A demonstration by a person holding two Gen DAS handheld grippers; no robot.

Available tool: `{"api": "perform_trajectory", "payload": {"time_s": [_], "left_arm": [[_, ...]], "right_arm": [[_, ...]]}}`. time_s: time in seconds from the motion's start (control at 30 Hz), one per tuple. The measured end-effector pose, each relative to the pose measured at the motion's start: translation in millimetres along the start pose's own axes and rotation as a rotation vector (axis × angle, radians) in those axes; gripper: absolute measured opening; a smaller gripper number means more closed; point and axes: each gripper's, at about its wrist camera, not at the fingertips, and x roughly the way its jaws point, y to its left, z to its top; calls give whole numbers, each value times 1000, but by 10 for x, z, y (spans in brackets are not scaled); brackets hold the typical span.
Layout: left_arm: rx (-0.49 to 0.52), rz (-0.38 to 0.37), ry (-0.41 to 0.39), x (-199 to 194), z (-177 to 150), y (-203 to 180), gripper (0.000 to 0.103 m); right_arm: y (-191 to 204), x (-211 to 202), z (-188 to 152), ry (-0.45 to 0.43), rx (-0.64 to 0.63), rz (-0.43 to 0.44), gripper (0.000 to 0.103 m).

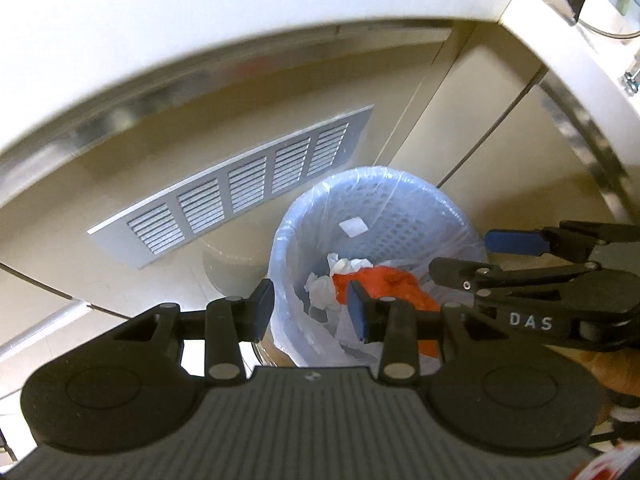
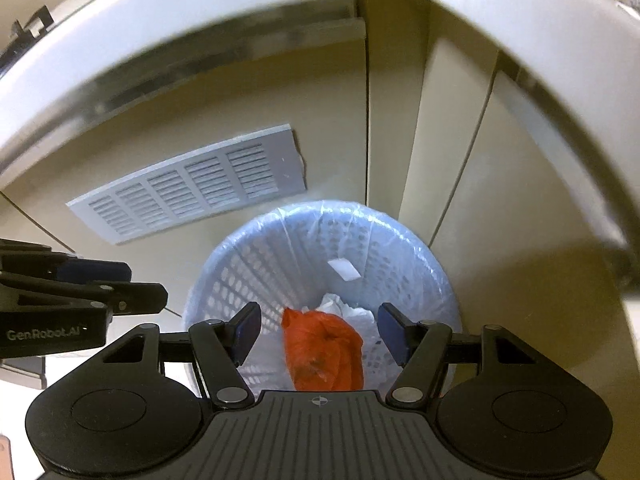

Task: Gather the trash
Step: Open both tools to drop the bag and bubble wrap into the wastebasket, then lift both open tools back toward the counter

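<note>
A light blue perforated trash basket (image 1: 404, 204) lined with a clear plastic bag stands on the floor under a white counter; it also shows in the right wrist view (image 2: 256, 264). Inside lie an orange wrapper (image 1: 400, 284) (image 2: 324, 352), crumpled white tissue (image 1: 324, 286) (image 2: 344, 306) and a small white scrap (image 1: 353, 226) (image 2: 344, 269). My left gripper (image 1: 312, 312) is open and empty above the basket's near left rim. My right gripper (image 2: 318, 330) is open and empty right above the basket's opening; it also shows in the left wrist view (image 1: 460, 254).
A grey louvred vent panel (image 1: 240, 184) (image 2: 192, 188) sits in the beige cabinet front behind the basket. A white counter edge (image 1: 200, 40) (image 2: 200, 12) overhangs above. Beige cabinet doors (image 1: 500, 120) (image 2: 460, 152) close in the right side.
</note>
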Motion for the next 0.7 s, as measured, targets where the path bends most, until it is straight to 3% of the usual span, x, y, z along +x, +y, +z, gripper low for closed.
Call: {"api": "perform_trajectory", "payload": {"time_s": [0.2,0.47,0.7], "left_arm": [[52,-8,-77,-336,96,-70,36],[107,-67,-213,-866,336,-289,36],[129,-119,-331,-1144,648,-577,36]], "right_arm": [[53,-423,180,-77,-9,18,65],[82,-1257,402,-281,-38,39,65],[-112,-1789,638,-444,-8,5,65]]}}
